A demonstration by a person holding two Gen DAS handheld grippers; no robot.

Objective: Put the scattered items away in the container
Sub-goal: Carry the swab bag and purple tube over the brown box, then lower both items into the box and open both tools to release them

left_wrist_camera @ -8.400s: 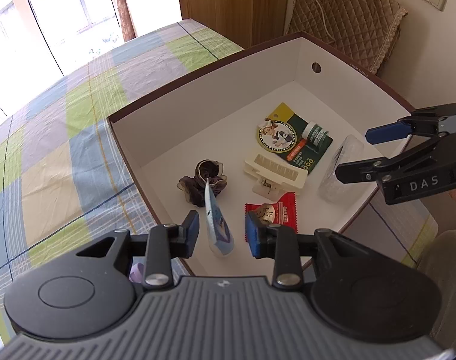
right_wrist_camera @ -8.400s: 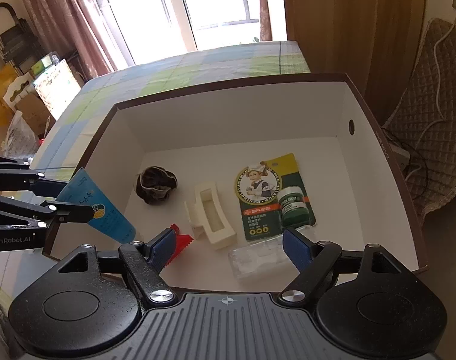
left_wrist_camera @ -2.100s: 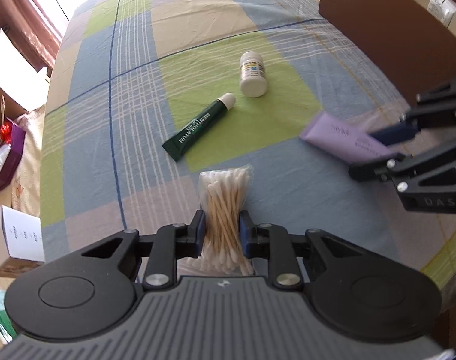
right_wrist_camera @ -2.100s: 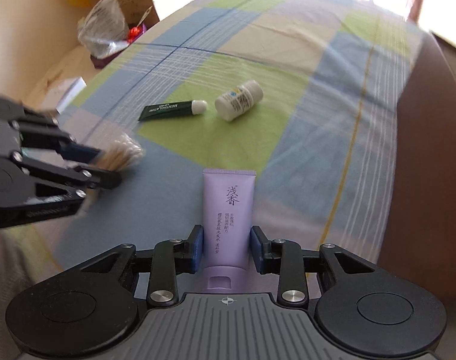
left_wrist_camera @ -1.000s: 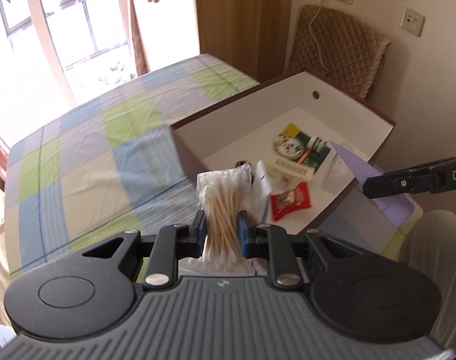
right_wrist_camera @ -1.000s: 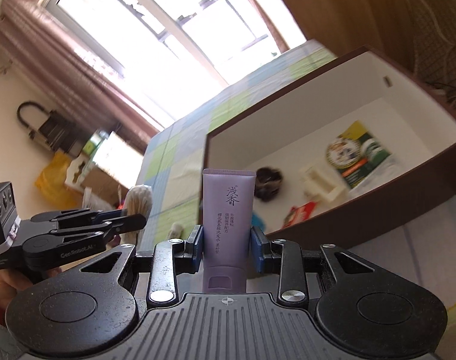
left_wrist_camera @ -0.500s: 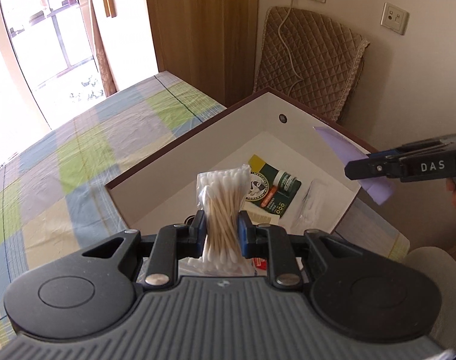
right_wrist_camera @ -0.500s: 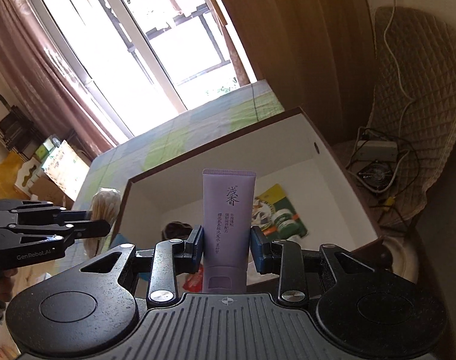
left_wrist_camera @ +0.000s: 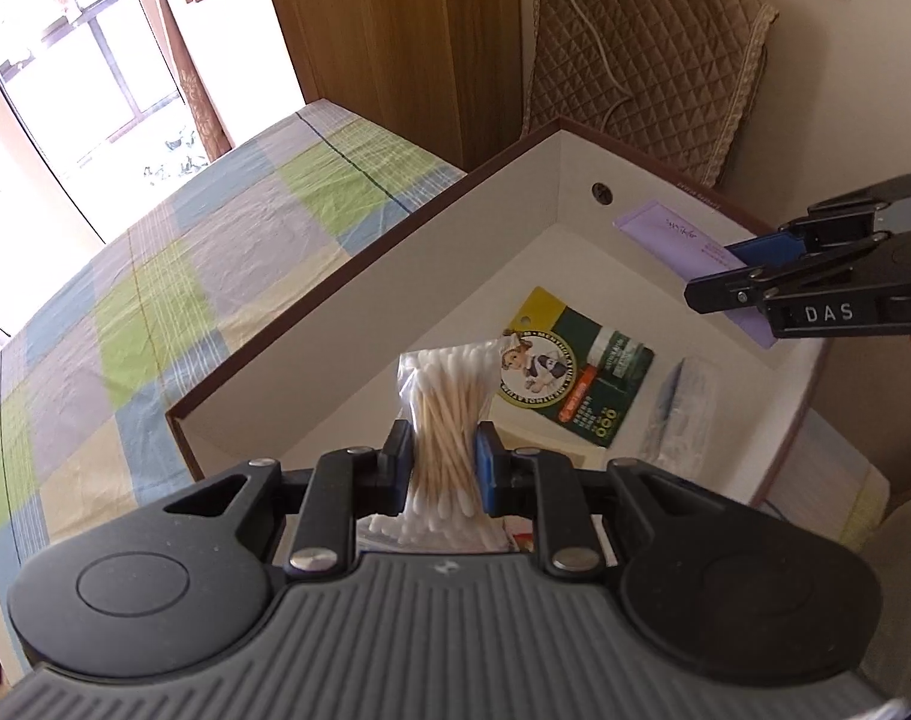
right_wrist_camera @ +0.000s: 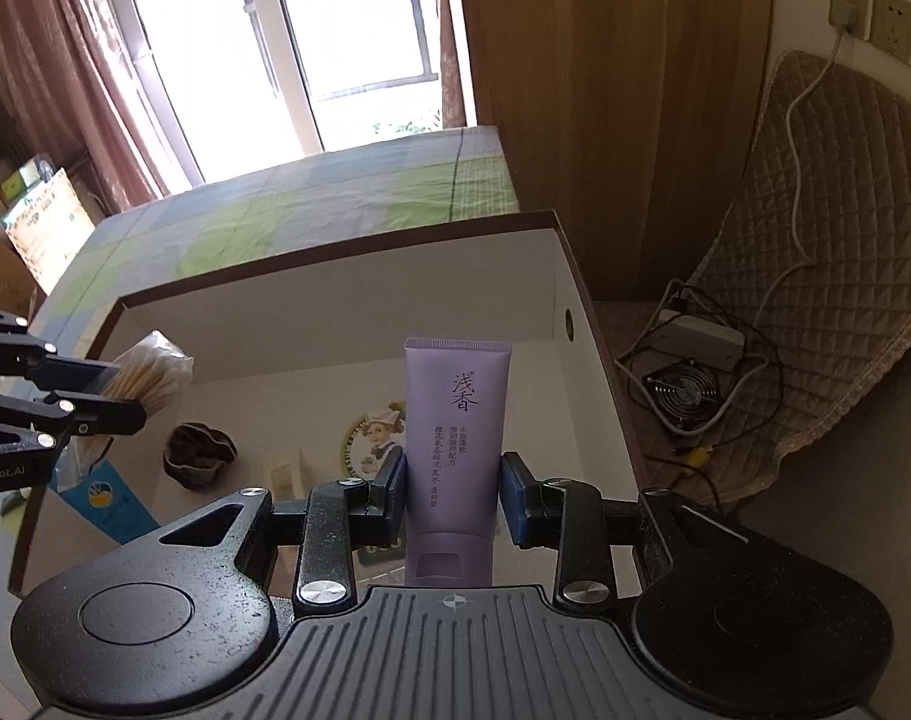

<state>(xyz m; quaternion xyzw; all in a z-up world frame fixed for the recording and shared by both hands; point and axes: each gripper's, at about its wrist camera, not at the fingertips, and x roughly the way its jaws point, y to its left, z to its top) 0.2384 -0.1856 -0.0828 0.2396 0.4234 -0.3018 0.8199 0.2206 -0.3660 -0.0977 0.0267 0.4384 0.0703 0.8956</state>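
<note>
- Now the left gripper (left_wrist_camera: 438, 461) is clamping the bag of cotton swabs (left_wrist_camera: 444, 414) above the box (left_wrist_camera: 359, 276), near its front corner.
- The right gripper (right_wrist_camera: 453, 495) is pinching the purple tube (right_wrist_camera: 455, 426) over the box's right side.
- Best lowering both toward bare floor beside the green card (left_wrist_camera: 575, 378) before letting go.

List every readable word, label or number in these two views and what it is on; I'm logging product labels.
"DAS": on the right gripper.
"Robot.AI", start cut off: on the left gripper.
"浅香": large characters on the purple tube; the smaller columns below are too small to read.
Green card in the box: round badge lettering and other print too blurred.
Blue tube: logo only, unreadable.
</note>
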